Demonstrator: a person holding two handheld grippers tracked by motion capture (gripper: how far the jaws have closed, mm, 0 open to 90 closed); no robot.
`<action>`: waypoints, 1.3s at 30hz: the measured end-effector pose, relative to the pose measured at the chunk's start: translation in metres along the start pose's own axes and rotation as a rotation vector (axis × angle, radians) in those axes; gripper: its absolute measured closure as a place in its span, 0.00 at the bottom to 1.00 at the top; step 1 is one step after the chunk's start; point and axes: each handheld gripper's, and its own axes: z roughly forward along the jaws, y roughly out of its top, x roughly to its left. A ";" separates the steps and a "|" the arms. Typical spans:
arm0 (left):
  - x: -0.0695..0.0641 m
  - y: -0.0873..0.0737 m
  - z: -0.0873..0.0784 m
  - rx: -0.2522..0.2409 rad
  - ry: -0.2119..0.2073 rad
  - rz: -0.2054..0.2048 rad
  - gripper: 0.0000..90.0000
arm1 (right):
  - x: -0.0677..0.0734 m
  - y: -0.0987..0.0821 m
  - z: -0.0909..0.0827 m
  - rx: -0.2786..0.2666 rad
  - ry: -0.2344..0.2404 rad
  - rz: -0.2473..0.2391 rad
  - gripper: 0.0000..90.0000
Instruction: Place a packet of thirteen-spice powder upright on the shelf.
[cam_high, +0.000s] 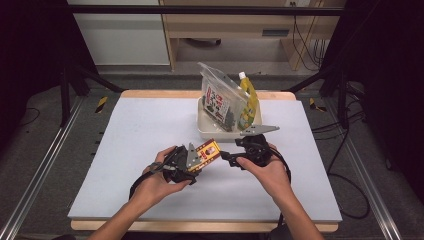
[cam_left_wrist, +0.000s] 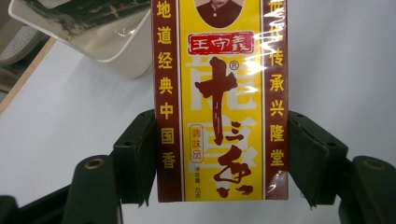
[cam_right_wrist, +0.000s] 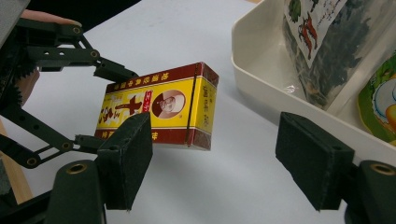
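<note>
Nearest the person, the left gripper (cam_high: 192, 161) has its fingers clamped on the short end of a yellow-and-maroon box (cam_high: 208, 152), lifted clear of the tabletop (cam_high: 140, 130) just in front of the white tub. The left gripper view gives the close-up: both black pads press flat against the maroon side bands of the box (cam_left_wrist: 219, 100), its printed face square to the camera with red and yellow characters and a small portrait at the top, detail the high view is too far off to give. Just beside it, the right gripper (cam_high: 226, 157) faces the box's free end, fingers spread apart with nothing between them. The right gripper view shows what the other two hide: the box (cam_right_wrist: 159, 112) seen at an angle with its end panel showing, the left gripper's fingers (cam_right_wrist: 114, 71) biting its far end, and bare tabletop under it. Farther back, the white tub (cam_high: 205, 129) holds a clear bag with dark contents (cam_high: 220, 102) and a yellow spouted pouch (cam_high: 248, 97), both leaning upright.
</note>
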 end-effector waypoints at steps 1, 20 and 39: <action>0.000 0.000 0.000 -0.002 0.000 0.001 0.36 | 0.000 0.001 0.000 0.001 0.004 0.005 0.30; -0.008 0.006 -0.005 -0.066 0.009 0.006 0.36 | -0.005 0.006 0.023 0.025 0.105 0.079 0.31; -0.008 0.006 -0.004 -0.112 0.003 -0.028 0.36 | -0.004 0.010 0.028 0.040 0.248 0.176 0.66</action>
